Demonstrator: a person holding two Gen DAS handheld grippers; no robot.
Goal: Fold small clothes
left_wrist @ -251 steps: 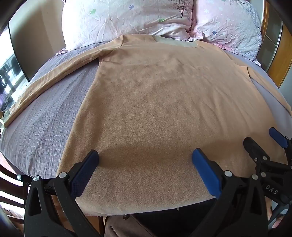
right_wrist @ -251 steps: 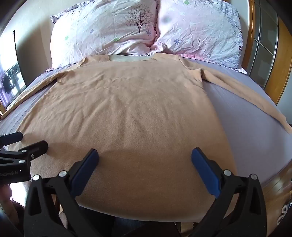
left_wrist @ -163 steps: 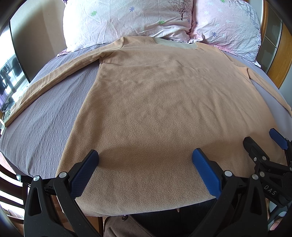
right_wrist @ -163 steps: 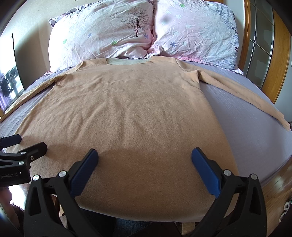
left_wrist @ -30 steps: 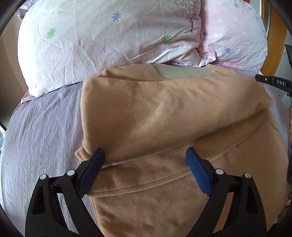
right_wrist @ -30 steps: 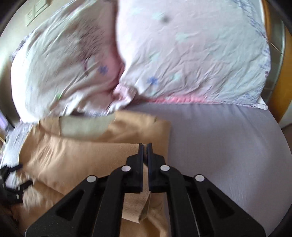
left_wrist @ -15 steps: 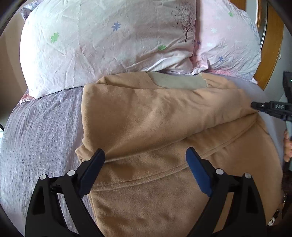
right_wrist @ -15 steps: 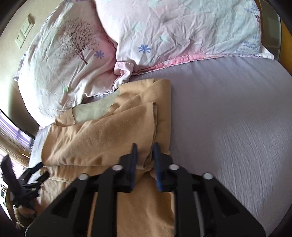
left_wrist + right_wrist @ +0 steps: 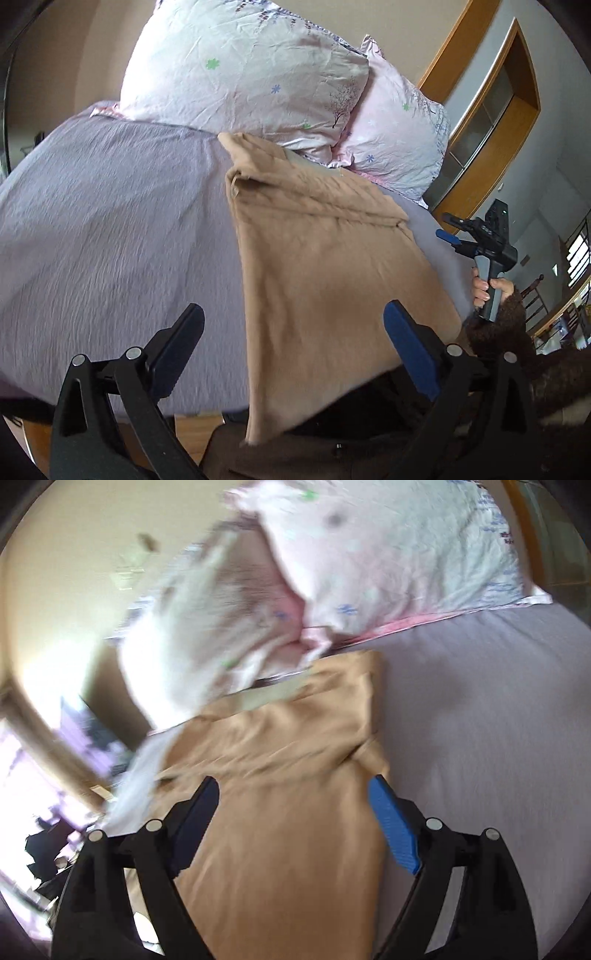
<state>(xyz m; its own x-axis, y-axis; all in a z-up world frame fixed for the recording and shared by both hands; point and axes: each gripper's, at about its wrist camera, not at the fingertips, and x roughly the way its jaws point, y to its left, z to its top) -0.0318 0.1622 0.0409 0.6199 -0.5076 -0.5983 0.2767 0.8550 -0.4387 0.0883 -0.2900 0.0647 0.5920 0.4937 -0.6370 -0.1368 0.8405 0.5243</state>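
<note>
A tan long-sleeved shirt [image 9: 325, 266] lies on the lilac bed sheet [image 9: 110, 240], folded into a long narrow strip with both sleeves tucked in. Its collar end is by the pillows and its hem hangs over the near bed edge. My left gripper [image 9: 291, 343] is open and empty above the shirt's near left part. My right gripper [image 9: 291, 812] is open and empty above the shirt [image 9: 288, 812]; its view is blurred. It also shows in the left wrist view [image 9: 452, 227], held off the shirt's right side.
Two pale floral pillows [image 9: 258, 74] lie at the head of the bed. A wooden door frame [image 9: 491, 147] stands at the right. The bed's near edge drops off below the shirt's hem [image 9: 258, 424]. My dark-sleeved arm [image 9: 517, 350] is at the lower right.
My right gripper has let go of the folded shirt edge, opened wide and pulled back. My left gripper has swung left and back, staying open. The shirt now lies flat.
</note>
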